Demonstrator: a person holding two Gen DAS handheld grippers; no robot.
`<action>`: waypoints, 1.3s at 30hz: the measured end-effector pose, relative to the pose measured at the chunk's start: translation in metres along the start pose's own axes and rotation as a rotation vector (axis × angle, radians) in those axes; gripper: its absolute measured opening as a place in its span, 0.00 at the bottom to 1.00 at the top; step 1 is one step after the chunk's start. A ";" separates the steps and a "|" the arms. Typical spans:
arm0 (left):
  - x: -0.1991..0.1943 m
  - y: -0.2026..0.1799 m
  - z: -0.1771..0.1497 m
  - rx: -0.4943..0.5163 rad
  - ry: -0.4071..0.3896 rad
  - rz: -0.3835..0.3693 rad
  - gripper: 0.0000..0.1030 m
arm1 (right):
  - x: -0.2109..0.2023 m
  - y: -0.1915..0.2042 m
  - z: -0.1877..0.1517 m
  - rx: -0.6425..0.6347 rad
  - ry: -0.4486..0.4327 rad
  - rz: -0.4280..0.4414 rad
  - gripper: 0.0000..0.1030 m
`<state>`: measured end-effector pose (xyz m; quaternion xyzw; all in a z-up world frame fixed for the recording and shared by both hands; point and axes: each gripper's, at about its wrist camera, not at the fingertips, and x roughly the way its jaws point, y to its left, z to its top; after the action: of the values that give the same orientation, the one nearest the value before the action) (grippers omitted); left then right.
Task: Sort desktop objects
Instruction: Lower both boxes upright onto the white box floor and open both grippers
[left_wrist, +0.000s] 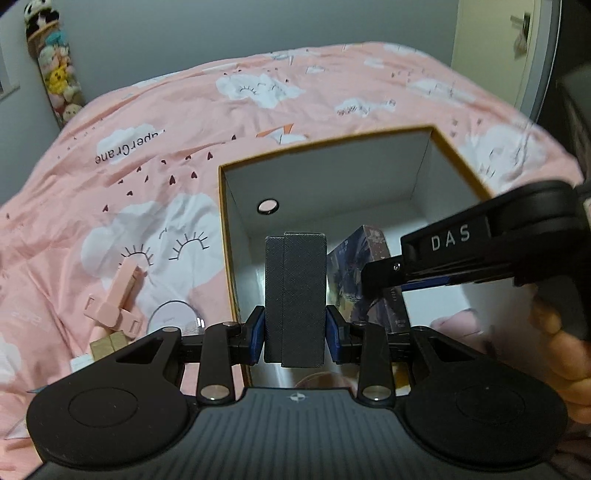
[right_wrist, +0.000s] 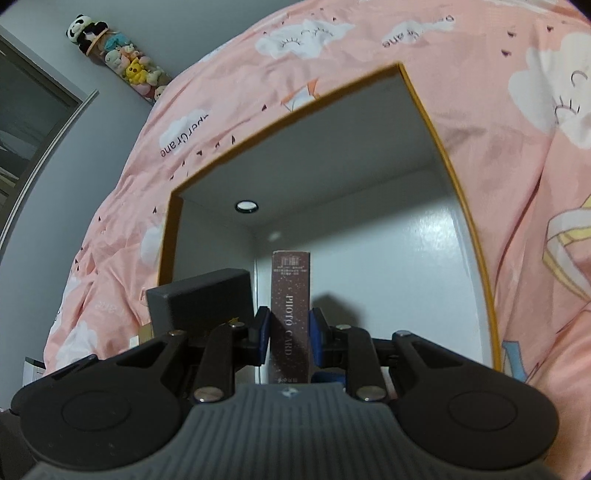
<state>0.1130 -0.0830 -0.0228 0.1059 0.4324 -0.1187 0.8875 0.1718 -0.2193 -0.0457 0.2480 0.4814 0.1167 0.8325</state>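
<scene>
Holding two boxes over an open cardboard box (left_wrist: 421, 170) that sits on a pink bedspread (left_wrist: 147, 122) printed with white sleepy-eyed clouds and tiny dark hearts. That big box has a mustard-orange rim, plain white walls, a glossy white floor and a round finger hole (left_wrist: 268, 206) in one wall.

Left gripper (left_wrist: 295, 332): jaws clamped on a dark grey case (left_wrist: 295, 295), a rectangular slab with a fine woven-looking texture and a step down its face like a lid overlapping a base. Its long axis runs straight away from the camera, out along the fingers, over the box's near-left corner.

Right gripper (right_wrist: 288, 332): jaws clamped on a slim photo card box (right_wrist: 290, 295), dark maroon with pale speckles, "PHOTO CARD" running lengthwise on the narrow side. It also points out along the fingers, down into the big box. From the left wrist view its broad face shows dark, painterly artwork.

Lying on the bedspread left of the box are a pale pink plastic clip-like thing (left_wrist: 118, 295) and a round pinkish disc (left_wrist: 173, 317).
</scene>
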 end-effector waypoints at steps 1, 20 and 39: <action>0.003 -0.003 0.001 0.006 0.009 0.014 0.37 | 0.001 -0.001 0.000 0.001 0.002 0.002 0.23; 0.026 -0.016 -0.002 0.071 0.108 0.041 0.38 | 0.022 0.002 -0.007 -0.039 0.039 0.008 0.23; -0.031 0.034 -0.009 -0.084 -0.115 -0.121 0.54 | 0.023 0.006 -0.004 -0.044 0.022 -0.032 0.23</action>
<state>0.0978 -0.0447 -0.0006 0.0353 0.3907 -0.1595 0.9059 0.1801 -0.2033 -0.0611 0.2205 0.4918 0.1168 0.8342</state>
